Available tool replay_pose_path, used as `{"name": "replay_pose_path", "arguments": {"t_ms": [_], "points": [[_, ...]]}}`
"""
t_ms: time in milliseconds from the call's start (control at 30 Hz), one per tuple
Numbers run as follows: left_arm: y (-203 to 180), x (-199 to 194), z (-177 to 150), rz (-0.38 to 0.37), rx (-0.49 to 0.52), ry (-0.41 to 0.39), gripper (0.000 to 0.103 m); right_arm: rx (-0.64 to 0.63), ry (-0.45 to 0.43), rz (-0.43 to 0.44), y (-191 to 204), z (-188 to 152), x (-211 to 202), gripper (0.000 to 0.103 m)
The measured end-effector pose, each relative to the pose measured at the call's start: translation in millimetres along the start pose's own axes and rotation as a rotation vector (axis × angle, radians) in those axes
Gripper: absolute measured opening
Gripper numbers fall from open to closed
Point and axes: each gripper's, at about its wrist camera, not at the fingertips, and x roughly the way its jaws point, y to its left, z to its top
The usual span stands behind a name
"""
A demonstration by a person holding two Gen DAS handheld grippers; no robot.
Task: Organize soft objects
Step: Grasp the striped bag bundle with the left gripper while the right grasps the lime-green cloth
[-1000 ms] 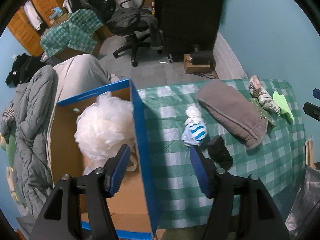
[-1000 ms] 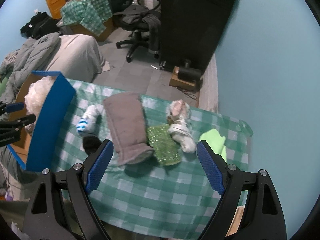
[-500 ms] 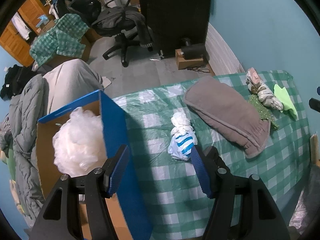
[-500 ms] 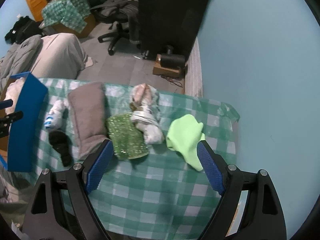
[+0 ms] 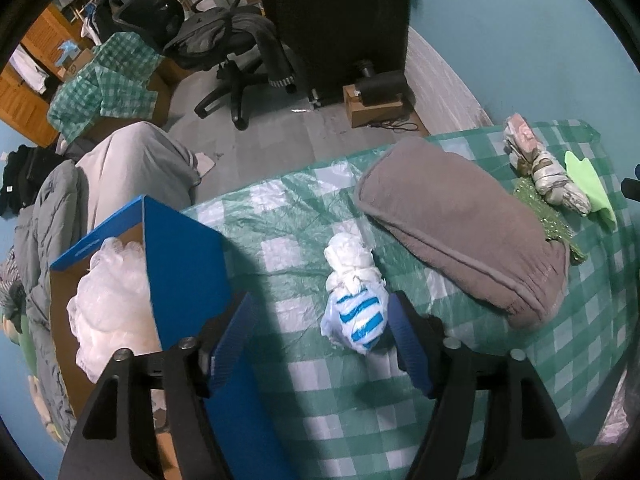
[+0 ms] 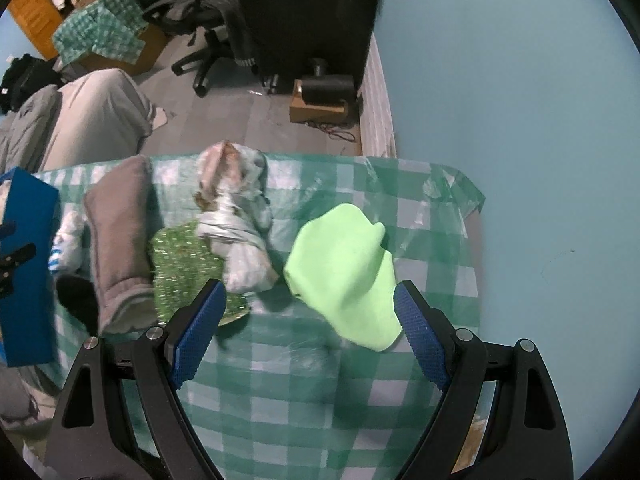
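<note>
At the left of the left wrist view stands a blue-walled cardboard box (image 5: 188, 264), open at the top, with a fluffy white mesh puff (image 5: 112, 292) inside it. The left gripper (image 5: 320, 340) has its jaws apart, just widened, over the checked tablecloth (image 5: 280, 224); a white-and-blue striped bundle (image 5: 356, 304) lies between them, unpressed. In the right wrist view the right gripper (image 6: 308, 328) is spread wide around a lime-green cloth (image 6: 344, 276), lower centre, not pinching it.
</note>
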Motion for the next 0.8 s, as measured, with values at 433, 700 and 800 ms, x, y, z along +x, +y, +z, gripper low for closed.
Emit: {"name": "replay_pose_path", "arguments": {"t_ms": [433,700,800], "points": [[-13.7,40.7,9.4,0.001,0.034,0.057,0.073,-0.028,0.094,-0.013,-15.8,9.3,55.2,0.086],[-25.0,65.4,11.4,0.006,0.050,0.112,0.073,-0.014,0.133,-0.005,-23.6,7.5,76.1,0.086],[-28.3,71.4,12.4,0.007,0.057,0.127,0.073,-0.018,0.141,-0.007,-24.6,6.7,80.5,0.086]]}}
